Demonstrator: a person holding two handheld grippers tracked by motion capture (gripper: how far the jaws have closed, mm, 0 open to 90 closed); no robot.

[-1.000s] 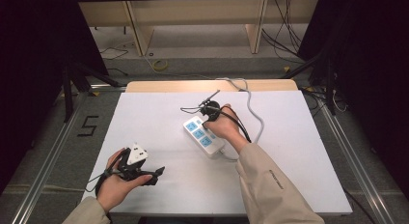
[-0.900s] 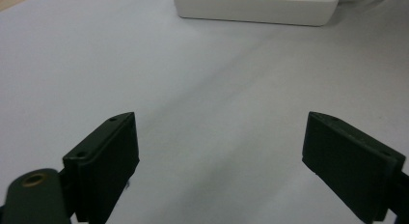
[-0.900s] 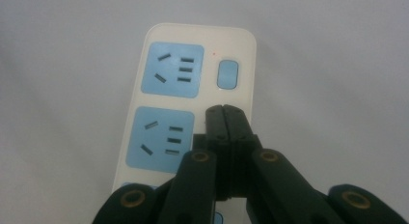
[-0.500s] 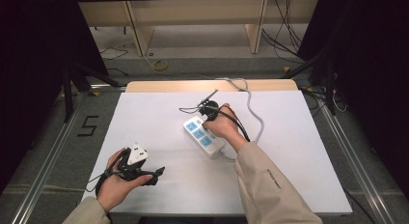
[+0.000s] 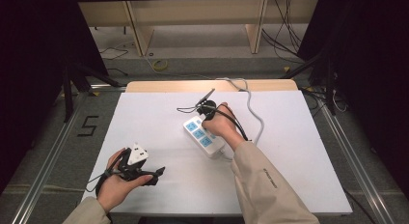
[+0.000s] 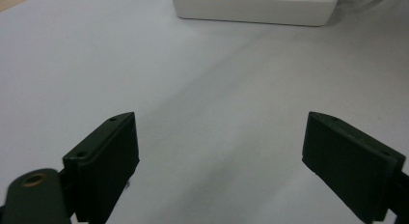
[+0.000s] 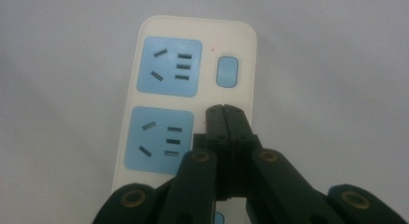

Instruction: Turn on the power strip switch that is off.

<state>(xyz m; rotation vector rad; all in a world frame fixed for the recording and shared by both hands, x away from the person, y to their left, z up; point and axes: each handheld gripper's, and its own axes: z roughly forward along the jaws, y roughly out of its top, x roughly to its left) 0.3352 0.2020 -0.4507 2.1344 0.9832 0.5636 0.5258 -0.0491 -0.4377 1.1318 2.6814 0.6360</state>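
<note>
A white power strip (image 5: 208, 141) with blue sockets lies at an angle in the middle of the white table (image 5: 299, 151). My right gripper (image 5: 203, 119) points down onto its far end. In the right gripper view the jaws are shut, with nothing between them, and the right gripper (image 7: 225, 111) has its tips on the strip (image 7: 159, 113) beside the second socket, just below a blue switch (image 7: 227, 71). My left gripper (image 5: 155, 175) rests near the table's front left, open. In the left gripper view the left gripper (image 6: 219, 151) has only bare table between its jaws, and the strip (image 6: 253, 7) lies farther off.
The strip's grey cable (image 5: 252, 108) curls off to the right and runs over the table's far edge. A wooden shelf frame (image 5: 193, 16) stands on the floor behind the table. Dark stands and cables flank both sides.
</note>
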